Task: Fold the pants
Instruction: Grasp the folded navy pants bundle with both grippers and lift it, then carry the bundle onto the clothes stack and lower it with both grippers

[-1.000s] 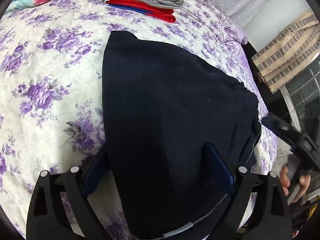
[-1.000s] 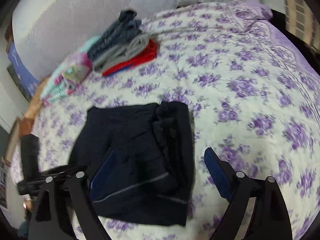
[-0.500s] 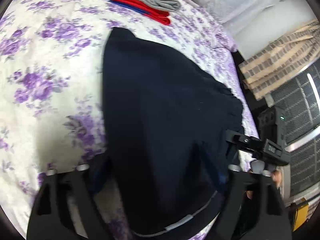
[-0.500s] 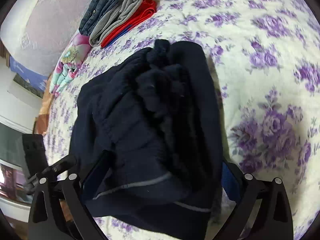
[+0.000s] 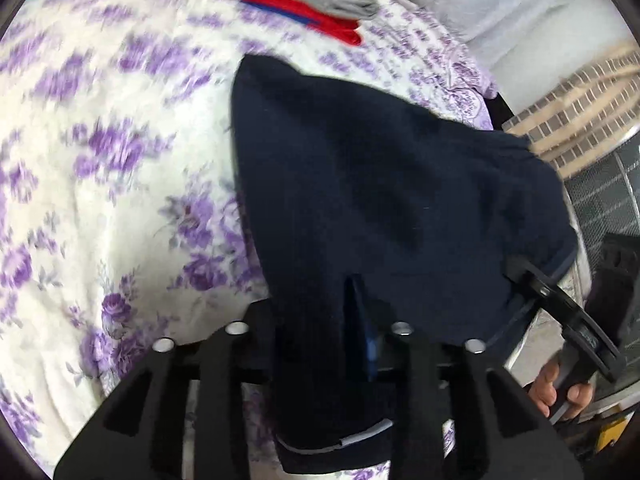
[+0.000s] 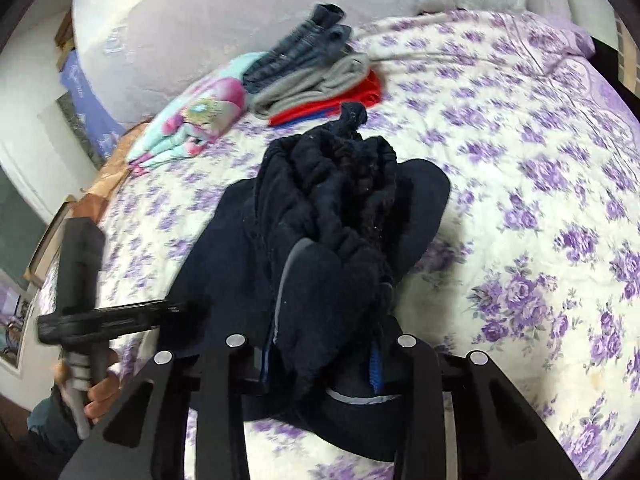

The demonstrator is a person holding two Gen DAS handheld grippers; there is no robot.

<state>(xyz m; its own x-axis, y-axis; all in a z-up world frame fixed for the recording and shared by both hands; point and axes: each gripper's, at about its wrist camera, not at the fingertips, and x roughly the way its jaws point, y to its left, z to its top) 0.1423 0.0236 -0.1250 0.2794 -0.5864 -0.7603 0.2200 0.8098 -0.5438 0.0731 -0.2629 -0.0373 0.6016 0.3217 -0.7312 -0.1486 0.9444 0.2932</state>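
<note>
Both my left gripper (image 5: 320,320) and right gripper (image 6: 320,344) have just clamped the pants (image 5: 380,184), near the folded stack (image 6: 316,76); lifting can begin.

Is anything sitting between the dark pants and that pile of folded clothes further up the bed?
Nothing visible: only bare floral bedspread lies between the navy pants and the folded stack.

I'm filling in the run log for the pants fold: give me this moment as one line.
phase: mid-fold | left gripper: shut on navy pants | right gripper: shut on bunched waistband end | surface: floral bedspread | nearby: folded clothes stack
</note>
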